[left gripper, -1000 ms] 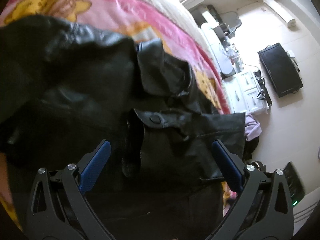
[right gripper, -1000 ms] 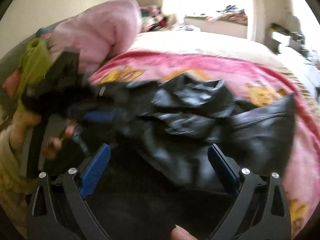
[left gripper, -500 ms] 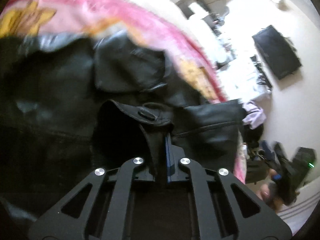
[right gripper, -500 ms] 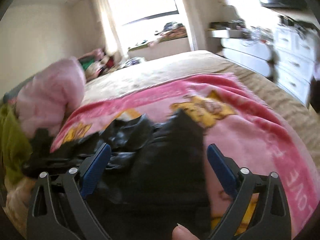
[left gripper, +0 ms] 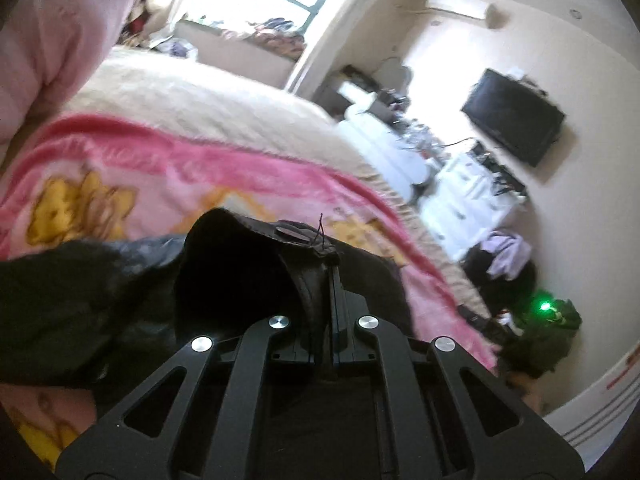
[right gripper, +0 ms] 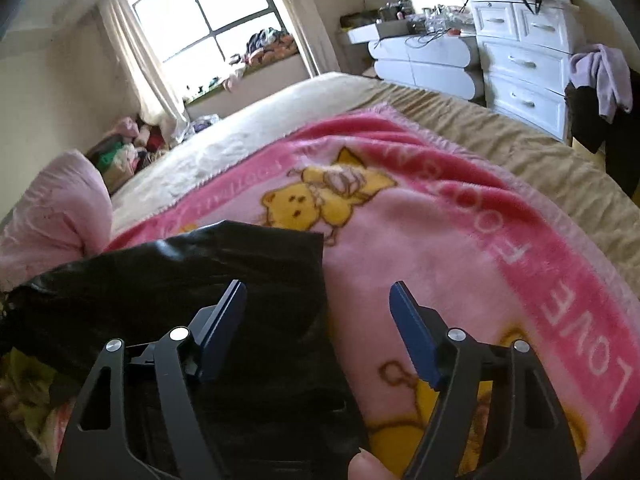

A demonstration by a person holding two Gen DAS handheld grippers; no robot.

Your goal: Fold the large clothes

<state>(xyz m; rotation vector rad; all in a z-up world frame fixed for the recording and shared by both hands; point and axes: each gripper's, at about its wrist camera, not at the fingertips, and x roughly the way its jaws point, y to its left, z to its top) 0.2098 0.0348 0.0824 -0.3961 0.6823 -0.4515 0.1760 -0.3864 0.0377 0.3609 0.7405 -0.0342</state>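
Observation:
A black leather jacket (left gripper: 120, 292) lies crumpled on a pink cartoon blanket (left gripper: 132, 176) on the bed. My left gripper (left gripper: 330, 280) is shut on a snap-tab edge of the jacket and holds it lifted off the blanket. In the right wrist view the jacket (right gripper: 180, 280) lies at lower left on the blanket (right gripper: 440, 240). My right gripper (right gripper: 320, 308) is open and empty, above the jacket's right edge; its left finger is over the leather, its right finger over the blanket.
A pink padded garment (right gripper: 56, 208) is piled at the left of the bed. White drawers (right gripper: 524, 40) and hanging clothes (right gripper: 600, 76) stand to the right beyond the bed. A wall TV (left gripper: 516, 120) and floor clutter (left gripper: 532, 320) lie past the bed's edge.
My left gripper closed on the jacket's tab edge and lifted it, tilting upward. My right gripper swung right off the jacket's middle to its right edge and narrowed somewhat, still open.

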